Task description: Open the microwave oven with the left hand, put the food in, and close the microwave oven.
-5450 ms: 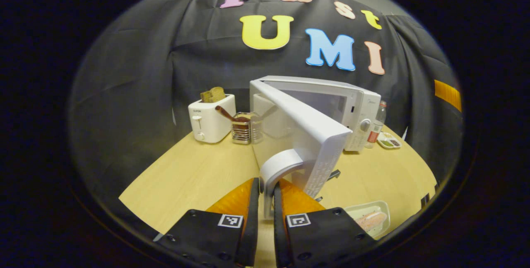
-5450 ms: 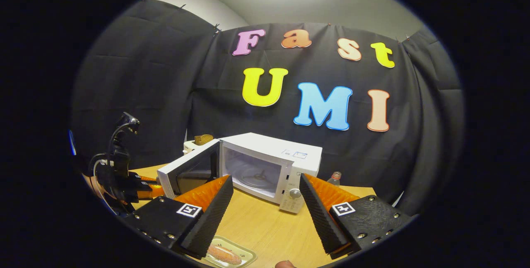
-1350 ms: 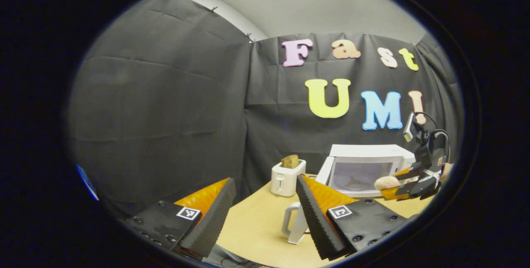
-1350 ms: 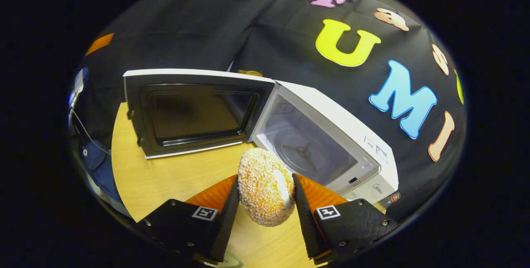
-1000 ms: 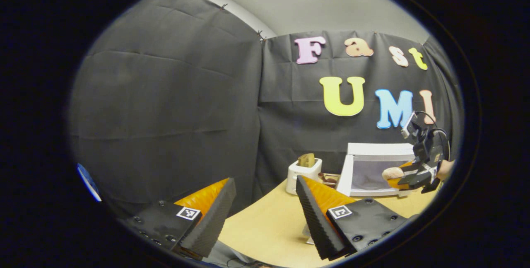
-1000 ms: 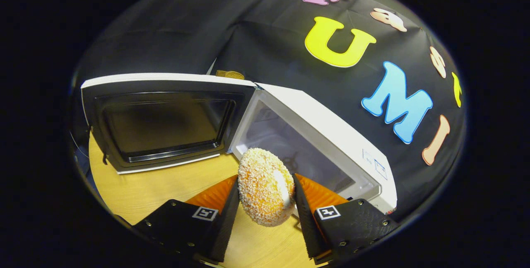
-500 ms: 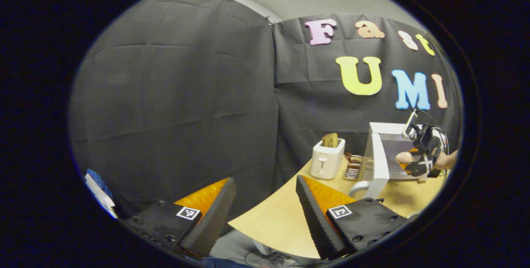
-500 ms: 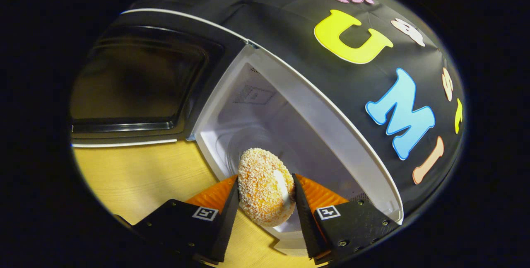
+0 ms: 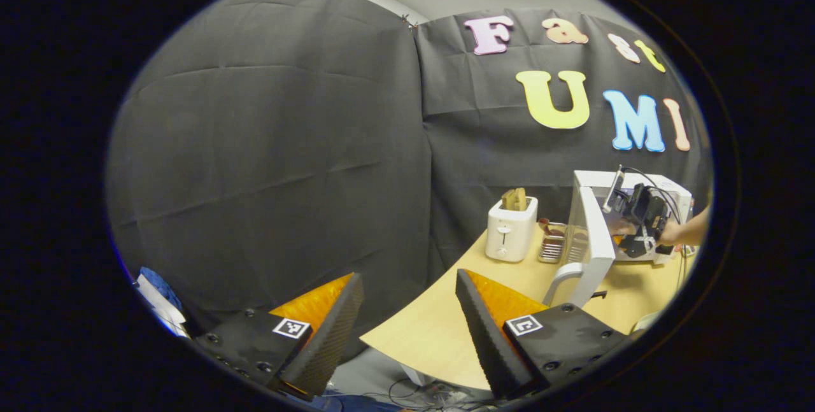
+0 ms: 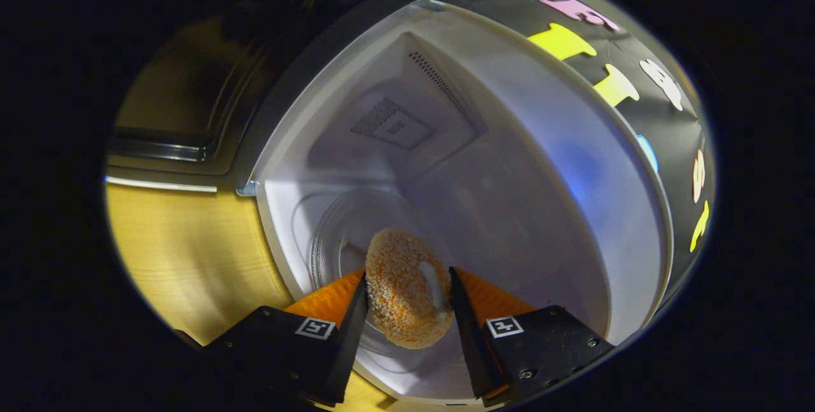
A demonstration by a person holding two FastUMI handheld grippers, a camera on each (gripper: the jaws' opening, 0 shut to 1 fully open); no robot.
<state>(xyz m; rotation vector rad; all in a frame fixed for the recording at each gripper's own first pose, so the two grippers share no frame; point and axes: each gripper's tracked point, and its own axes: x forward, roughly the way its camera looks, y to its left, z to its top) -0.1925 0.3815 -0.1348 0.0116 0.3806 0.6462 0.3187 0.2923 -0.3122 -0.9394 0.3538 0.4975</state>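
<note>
Right claw: my right claw (image 10: pixel 407 310) is clenched on the doughnut (image 10: pixel 407 288), one finger pressed on each flat side, the ring standing on edge between them.
Left claw: my left claw (image 9: pixel 407 319) is released, fingers spread wide with nothing between them, held back off the table (image 9: pixel 439 329) and well apart from the microwave (image 9: pixel 662 192).
Where the food is: the doughnut is carried just past the mouth of the microwave (image 10: pixel 446 144), above the glass turntable (image 10: pixel 337 240); I cannot tell whether it touches the glass yet.
Door: the door (image 9: pixel 592 240) stands swung wide open, its pale handle (image 9: pixel 560 278) facing my left claw.
How it will handle: I judge the doughnut light and soft. Its crumb coating looks loose, so a harder squeeze would dent the ring and shed crumbs, while a slack grip would let it roll out.
Where to hold: across the two flat faces near the middle of the ring, as I have it now, seems right to me; pinching the rim would likely crush it.
Setting down: because it stands on edge, I expect it to tip or roll when released, so I would lower it close to the turntable before opening.
Step in hand: placing the food; closing the door is not yet done.
Nearby: a toaster (image 9: pixel 511 230) with bread sits beside the microwave, clear of my path.
</note>
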